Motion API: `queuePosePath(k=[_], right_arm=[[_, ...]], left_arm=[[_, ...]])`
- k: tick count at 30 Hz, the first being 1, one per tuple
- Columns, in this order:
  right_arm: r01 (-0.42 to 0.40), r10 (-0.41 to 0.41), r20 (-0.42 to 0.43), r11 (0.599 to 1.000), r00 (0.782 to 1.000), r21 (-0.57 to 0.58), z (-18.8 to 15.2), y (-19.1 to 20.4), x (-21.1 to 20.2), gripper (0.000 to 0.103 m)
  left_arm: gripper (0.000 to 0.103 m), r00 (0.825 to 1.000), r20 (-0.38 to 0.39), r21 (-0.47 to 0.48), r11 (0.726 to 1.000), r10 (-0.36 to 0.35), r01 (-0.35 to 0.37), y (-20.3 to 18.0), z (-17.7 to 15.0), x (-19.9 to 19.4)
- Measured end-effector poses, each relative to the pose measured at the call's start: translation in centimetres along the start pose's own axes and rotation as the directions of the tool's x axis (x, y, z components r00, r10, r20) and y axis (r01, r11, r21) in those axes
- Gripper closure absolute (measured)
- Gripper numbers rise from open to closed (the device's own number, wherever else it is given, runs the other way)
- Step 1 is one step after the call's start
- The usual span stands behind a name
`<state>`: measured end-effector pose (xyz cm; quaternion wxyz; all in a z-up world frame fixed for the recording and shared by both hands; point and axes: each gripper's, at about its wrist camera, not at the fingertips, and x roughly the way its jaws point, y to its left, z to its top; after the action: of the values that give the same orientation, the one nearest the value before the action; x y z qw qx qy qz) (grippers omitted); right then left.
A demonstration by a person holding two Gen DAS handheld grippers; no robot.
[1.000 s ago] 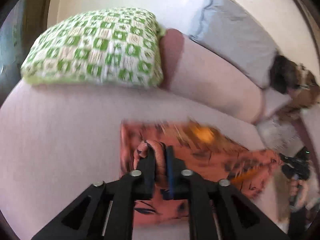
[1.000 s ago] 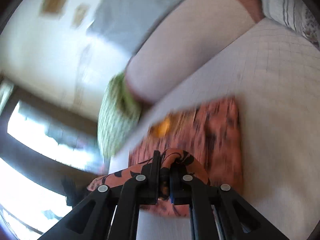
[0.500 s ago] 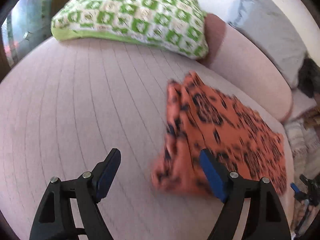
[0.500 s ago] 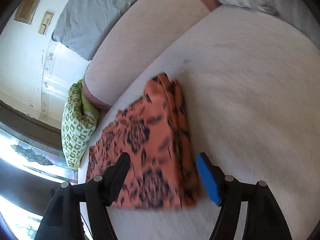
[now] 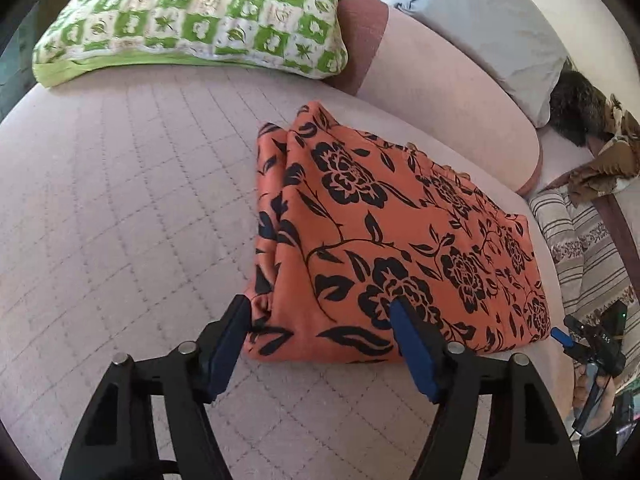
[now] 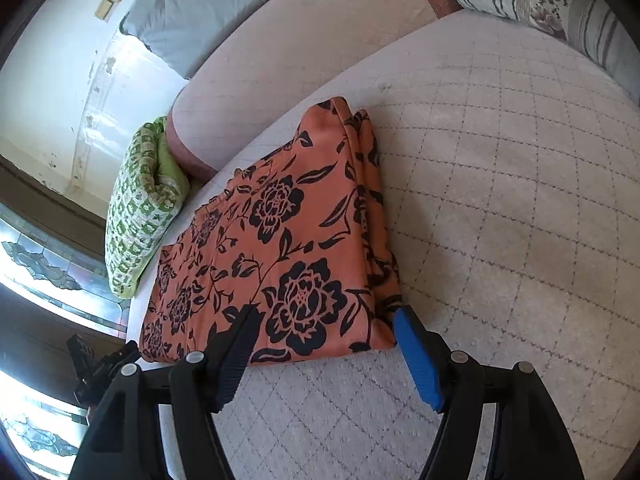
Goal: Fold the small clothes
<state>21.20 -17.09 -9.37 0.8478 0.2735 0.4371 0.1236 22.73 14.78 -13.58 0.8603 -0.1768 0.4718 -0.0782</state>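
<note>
- Quilted pale pink mattress (image 5: 120, 208) carries everything; its near edge is cut off by both frames.
- Pink bolster (image 5: 448, 92) runs along the mattress's far edge, with a grey pillow (image 5: 492, 28) behind it, partly cropped.
- Green-and-white checked pillow (image 5: 192, 20) sits at the far left corner; in the right wrist view only its end shows.
- Orange cloth with black flower print (image 5: 384, 248), folded flat into a rough rectangle, lies mid-mattress near the bolster. Stacked fold layers show along its left side; the underside is hidden.
- Striped pillow (image 5: 580, 248) at the right edge, half out of frame.
- Dark furry shape (image 5: 576, 108) beyond the grey pillow: can't tell what it is.
- Left gripper (image 5: 320, 312): jaws spread wide, gripping nothing, straddling the cloth's near left corner.
- Right gripper (image 6: 324, 316): jaws also wide, nothing held, over the near right corner.
</note>
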Motion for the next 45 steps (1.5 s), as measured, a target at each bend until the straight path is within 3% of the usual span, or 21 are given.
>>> queuePosePath(k=[1,3,5,9,12,14,16,17,18,20,24,27,30,34,35,36,37,39,42,43,45], right_arm=[[-0.003,0.003,-0.003,1.000,1.000,0.007,-0.1,0.0,0.1,0.031],[0.003,-0.003,-0.007,1.000,1.000,0.010,-0.2,-0.1,0.2,0.031],[0.004,-0.004,-0.010,1.000,1.000,0.005,-0.2,-0.1,0.2,0.031],[0.004,-0.004,0.005,1.000,1.000,-0.001,0.0,0.2,-0.6,0.031],[0.013,-0.013,-0.002,1.000,1.000,-0.019,-0.1,0.3,-0.6,0.031],[0.017,-0.017,-0.019,1.000,1.000,0.000,0.2,0.0,-0.1,0.031],[0.021,-0.021,-0.014,1.000,1.000,0.010,0.6,0.0,-0.2,0.029],[0.018,-0.018,-0.004,1.000,1.000,0.007,0.8,0.2,-0.4,0.026],[0.016,-0.016,0.002,1.000,1.000,0.000,1.0,0.3,-0.6,0.023],[0.027,-0.027,-0.002,0.999,1.000,-0.026,1.9,0.8,-0.5,0.023],[0.055,-0.053,0.023,0.993,0.998,-0.103,4.8,1.8,0.2,0.023],[0.074,-0.069,0.041,0.988,0.997,-0.139,8.4,2.6,2.1,0.023],[0.125,-0.118,0.048,0.975,0.992,-0.185,11.0,3.7,4.9,0.023],[0.207,-0.208,0.019,0.950,0.978,-0.233,11.4,3.7,8.0,0.027],[0.216,-0.222,0.003,0.945,0.975,-0.247,11.3,3.5,8.7,0.037],[0.216,-0.229,-0.022,0.941,0.973,-0.259,11.0,3.2,9.4,0.059],[0.223,-0.241,-0.035,0.937,0.970,-0.268,10.8,3.1,9.7,0.070],[0.234,-0.256,-0.038,0.927,0.966,-0.293,10.7,3.3,9.7,0.075],[0.231,-0.236,0.024,0.920,0.972,-0.316,11.1,4.5,7.5,0.082],[0.227,-0.230,0.028,0.921,0.973,-0.316,11.2,4.6,7.3,0.082],[0.248,-0.271,-0.034,0.919,0.962,-0.306,11.2,3.4,9.1,0.082]], left_arm=[[0.055,1.000,-0.015,-0.001,1.000,0.006,-0.006,0.0,0.2,0.3],[0.096,0.999,-0.023,0.019,0.999,0.035,-0.034,-0.3,0.5,0.4],[0.098,0.999,-0.019,0.008,0.999,0.040,-0.039,-0.4,0.4,0.0],[0.098,0.993,0.109,-0.083,0.996,0.038,-0.029,-0.4,-1.1,-4.7],[0.098,0.997,0.007,-0.129,0.989,0.080,-0.078,1.5,-3.7,-1.7],[0.097,0.998,-0.045,-0.145,0.988,0.052,-0.058,3.0,-4.6,0.9],[0.095,0.999,-0.026,-0.174,0.984,0.027,-0.031,3.2,-4.2,0.6],[0.087,1.000,-0.020,-0.177,0.984,0.019,-0.022,3.1,-3.9,0.3],[0.068,1.000,-0.025,-0.163,0.986,0.016,-0.020,2.8,-3.6,0.2],[0.047,0.999,-0.003,-0.110,0.993,0.034,-0.034,2.0,-2.9,-0.8],[0.045,0.993,0.095,0.006,0.998,0.069,-0.069,0.9,-0.2,-2.2],[0.045,0.997,0.070,0.044,0.999,0.016,-0.019,0.3,3.4,0.4],[0.045,0.998,0.039,0.077,0.996,0.042,-0.045,-0.3,7.0,3.7],[0.051,0.997,0.021,0.070,0.995,0.068,-0.069,-0.1,9.6,6.3],[0.064,0.996,-0.001,0.069,0.994,0.085,-0.085,0.0,10.0,7.4],[0.090,0.995,-0.008,0.078,0.992,0.101,-0.100,0.1,10.1,7.9],[0.099,0.993,-0.015,0.090,0.990,0.113,-0.111,0.1,10.1,8.2],[0.099,0.994,0.014,0.087,0.990,0.109,-0.110,0.0,10.3,7.7],[0.099,0.983,0.156,0.060,0.993,0.094,-0.105,0.2,10.5,4.6],[0.099,0.984,0.149,0.045,0.993,0.099,-0.107,0.7,10.4,4.9],[0.097,0.986,0.053,0.006,0.987,0.159,-0.160,2.3,10.0,7.9]])
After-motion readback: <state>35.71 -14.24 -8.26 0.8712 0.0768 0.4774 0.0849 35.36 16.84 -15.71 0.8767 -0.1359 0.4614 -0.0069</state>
